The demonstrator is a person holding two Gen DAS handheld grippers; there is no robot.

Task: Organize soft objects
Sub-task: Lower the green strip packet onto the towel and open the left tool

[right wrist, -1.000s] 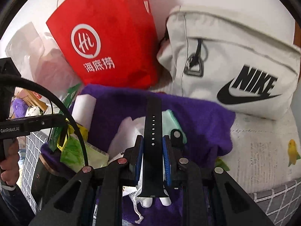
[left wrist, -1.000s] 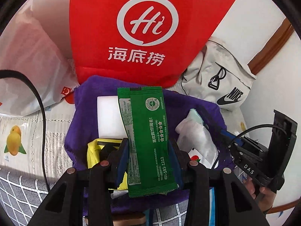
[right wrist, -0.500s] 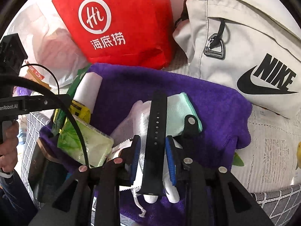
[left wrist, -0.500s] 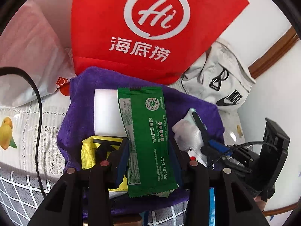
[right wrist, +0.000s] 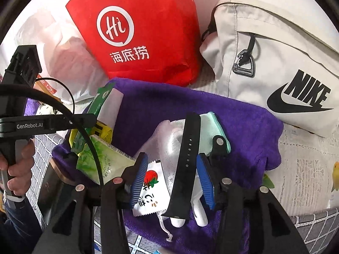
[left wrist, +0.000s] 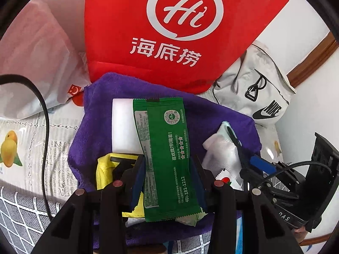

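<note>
Jaws of the left gripper (left wrist: 169, 182) pinch a green sachet (left wrist: 167, 154) upright over the purple towel (left wrist: 101, 110) — probably to lay it beside the white pad at 11 o'clock. Right gripper (right wrist: 171, 182) is opening; the black strap (right wrist: 186, 158) lies between its blue pads, seemingly released onto the pile (no pad presses it). Readable: "Hi" on the red bag (right wrist: 144, 31) at 12 o'clock, "NIKE" on the grey bag (right wrist: 286, 67) at 2 o'clock, "400-181-1212" on the sachet — and "GenRobot.AI".

The towel (right wrist: 243, 135) is taken as landmark: behind it are set the bag (right wrist: 144, 31) and the backpack (right wrist: 275, 63); on it are laid the watch strap (right wrist: 186, 160) and, leftward, the sachet (left wrist: 167, 154).
</note>
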